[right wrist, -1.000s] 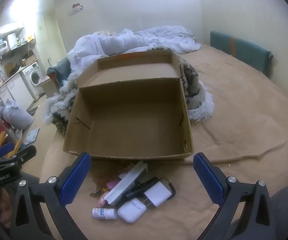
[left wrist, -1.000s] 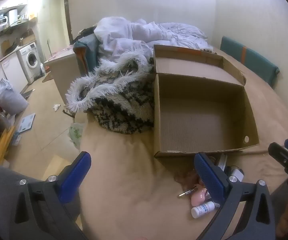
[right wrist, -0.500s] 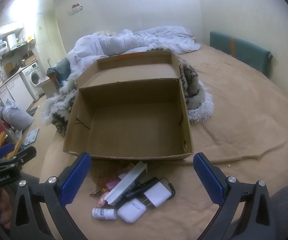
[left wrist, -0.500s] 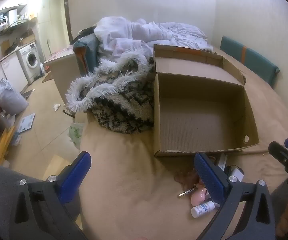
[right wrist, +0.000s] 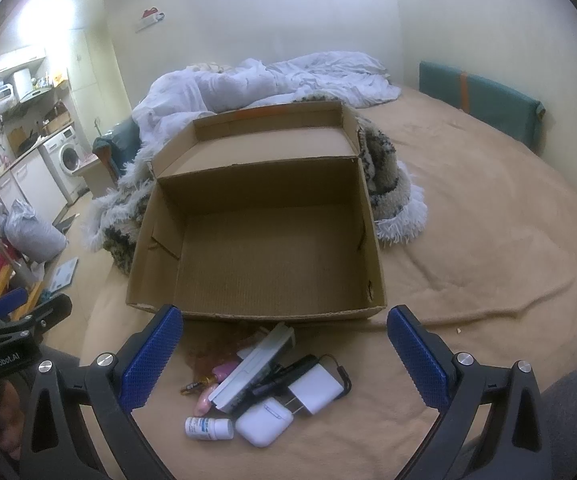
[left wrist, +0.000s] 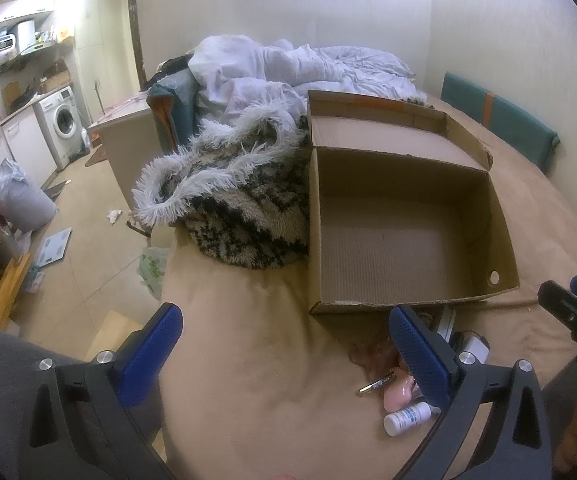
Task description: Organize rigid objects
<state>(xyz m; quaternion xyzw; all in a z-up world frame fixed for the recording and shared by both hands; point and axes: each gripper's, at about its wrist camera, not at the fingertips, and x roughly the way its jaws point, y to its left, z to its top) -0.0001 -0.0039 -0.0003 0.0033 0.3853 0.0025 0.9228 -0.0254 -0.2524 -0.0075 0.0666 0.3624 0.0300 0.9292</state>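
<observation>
An open, empty cardboard box [right wrist: 264, 256] sits on the tan bed cover; it also shows in the left wrist view [left wrist: 408, 240]. In front of it lies a small pile: a white earbud case [right wrist: 263, 426], a white charger plug [right wrist: 315, 392], a grey flat case [right wrist: 253, 368], a small white bottle [right wrist: 208, 428], a pink item [right wrist: 224, 369] and a black pen [right wrist: 288, 370]. My right gripper [right wrist: 284, 364] is open and empty, just above the pile. My left gripper [left wrist: 284, 360] is open and empty, left of the pile; the bottle [left wrist: 406, 418] lies by its right finger.
A fluffy black-and-white blanket [left wrist: 240, 200] and a white duvet [right wrist: 272, 84] lie behind and left of the box. A teal headboard cushion [right wrist: 480, 96] stands at the far right. The bed's left edge drops to the floor [left wrist: 84, 240], with a washing machine [left wrist: 62, 120] beyond.
</observation>
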